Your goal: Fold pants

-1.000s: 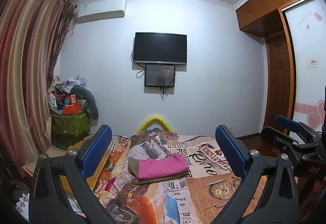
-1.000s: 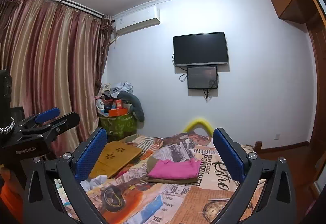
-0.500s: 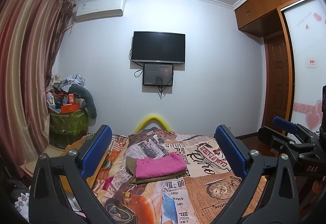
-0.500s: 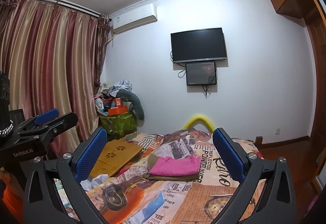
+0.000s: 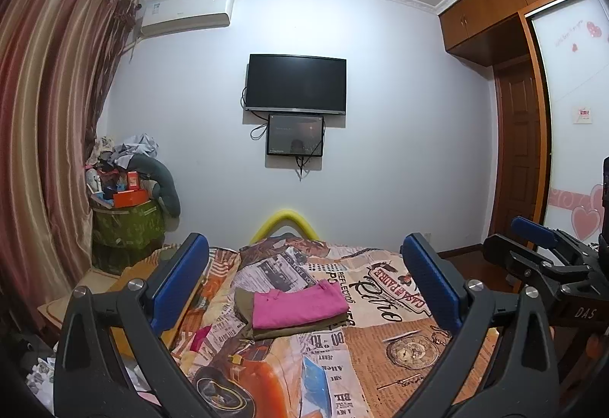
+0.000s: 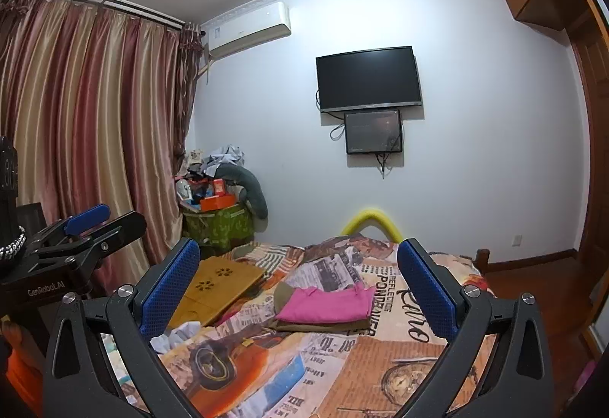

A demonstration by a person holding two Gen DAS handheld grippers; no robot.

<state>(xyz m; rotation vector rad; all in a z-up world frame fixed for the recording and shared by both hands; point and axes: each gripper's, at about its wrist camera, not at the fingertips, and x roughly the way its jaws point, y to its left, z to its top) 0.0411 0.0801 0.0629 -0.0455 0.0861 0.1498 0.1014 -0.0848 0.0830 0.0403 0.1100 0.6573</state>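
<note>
Ok, sweeping left to right. Far left: curtain (image 6: 87,136), then a green bin (image 5: 127,231) piled w/ clutter in the far corner. A wooden board (image 6: 220,285) lies on the left edge of the bed (image 5: 411,349).

My left tongs (image 5: 302,288) hang above the near end of the bed, fingers wide apart, nothing between them. Right tongs (image 6: 298,290) same deal: spread open, empty, held up off the bedspread. Each one shows at the edge of the other's view, so they sit side by side, near each other.

Pants: I read the folded stack mid-bed as the target, pink pants (image 5: 298,304) on top of an olive pair (image 5: 304,325). Both already look folded flat, so I can't tell if there's any fold left or if this is the finish.

Key relation: the stack is straight ahead and farther up the bed from both tongs, well apart from the fingertips, no contact. Its long axis runs left-right across the bed, roughly square to my approach. In both views it's about centered between the fingers; in the left view maybe a touch lower in frame, so left arm looks marginally nearer, but that's a guess.

Far wall: TV (image 5: 296,84) w/ small screen below. Far right: wardrobe (image 5: 506,11), door.
</note>
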